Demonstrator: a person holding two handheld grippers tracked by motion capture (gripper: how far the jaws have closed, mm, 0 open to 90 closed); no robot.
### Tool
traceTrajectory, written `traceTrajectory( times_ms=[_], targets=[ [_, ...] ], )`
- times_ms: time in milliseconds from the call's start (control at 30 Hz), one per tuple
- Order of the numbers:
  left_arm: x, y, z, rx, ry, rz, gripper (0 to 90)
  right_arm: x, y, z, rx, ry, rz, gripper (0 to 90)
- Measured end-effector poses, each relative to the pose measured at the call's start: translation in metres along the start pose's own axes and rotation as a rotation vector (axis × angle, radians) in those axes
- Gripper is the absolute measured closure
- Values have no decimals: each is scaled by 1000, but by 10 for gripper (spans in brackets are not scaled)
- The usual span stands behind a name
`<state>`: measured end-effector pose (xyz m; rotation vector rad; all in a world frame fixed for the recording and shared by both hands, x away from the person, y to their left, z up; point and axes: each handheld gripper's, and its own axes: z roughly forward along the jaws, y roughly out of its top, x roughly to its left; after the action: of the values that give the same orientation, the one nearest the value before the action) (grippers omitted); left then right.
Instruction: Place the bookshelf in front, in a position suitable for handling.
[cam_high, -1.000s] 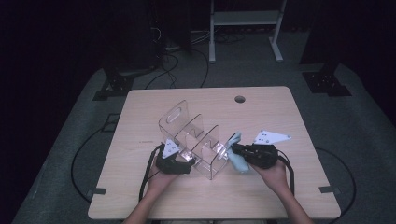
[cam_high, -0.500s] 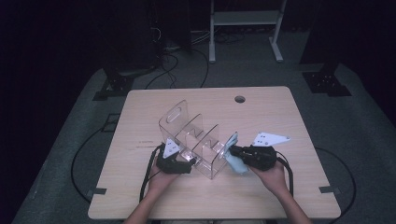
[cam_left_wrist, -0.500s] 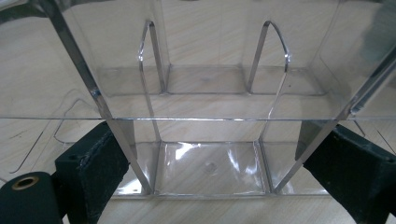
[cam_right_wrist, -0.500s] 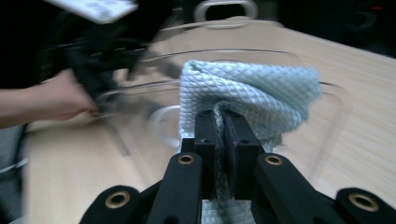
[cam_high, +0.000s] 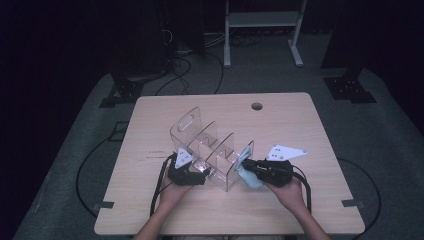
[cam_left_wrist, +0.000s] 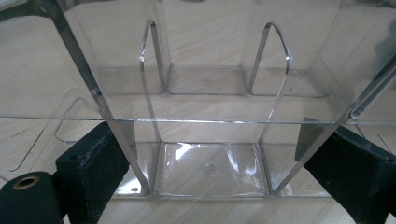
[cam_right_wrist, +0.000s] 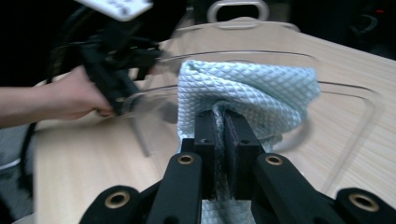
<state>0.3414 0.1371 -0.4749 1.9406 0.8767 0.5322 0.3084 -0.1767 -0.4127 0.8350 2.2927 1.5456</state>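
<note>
Clear organizer (cam_high: 212, 150) braced wide by your left gripper (cam_high: 192, 175), right gripper (cam_high: 248, 169) pinching the cloth (cam_high: 245, 172).
Press too hard and the organizer tips or skids on the table (cam_high: 300, 130).

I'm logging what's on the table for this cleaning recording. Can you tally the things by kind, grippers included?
Clear plastic organizer: 1
Light blue cloth: 1
Handheld grippers: 2, the left gripper with its jaws on either side of the organizer's end, the right gripper shut on the cloth
Total: 4
</note>
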Motion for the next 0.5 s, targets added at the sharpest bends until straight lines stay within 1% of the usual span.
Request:
traceTrajectory(
  times_ms=[33, 100, 133, 233, 267, 300, 333, 367, 400, 433, 500],
  targets=[
    [0, 0, 0, 1, 1, 1, 82, -1, 0, -1, -2, -1, 3, 838],
    [0, 0, 0, 1, 1, -1, 82, 3, 0, 0, 0, 4, -5, 838],
    [0, 0, 0, 2, 1, -3, 82, 7, 0, 0, 2, 21, -7, 838],
    [0, 0, 1, 1, -1, -4, 82, 19, -1, 4, 11, 113, -17, 838],
    [1, 0, 1, 3, -1, -5, 82, 24, -1, 6, 16, 118, -30, 838],
    [1, 0, 0, 1, -3, -4, 83, 26, -1, 7, 18, 106, -46, 838],
    [1, 0, 0, 0, 0, -3, 82, 26, -1, 7, 19, 94, -52, 838],
    [1, 0, 1, 0, 2, -5, 83, 23, -1, 6, 19, 81, -46, 839],
    [1, 0, 1, 0, 2, -5, 82, 23, -1, 6, 19, 81, -46, 839],
    [0, 1, 1, -3, 6, -7, 82, 15, -2, 5, 7, 49, -15, 839],
    [0, 1, 2, -2, 10, -9, 82, 15, -3, 4, 3, 40, -10, 839]
  ],
)
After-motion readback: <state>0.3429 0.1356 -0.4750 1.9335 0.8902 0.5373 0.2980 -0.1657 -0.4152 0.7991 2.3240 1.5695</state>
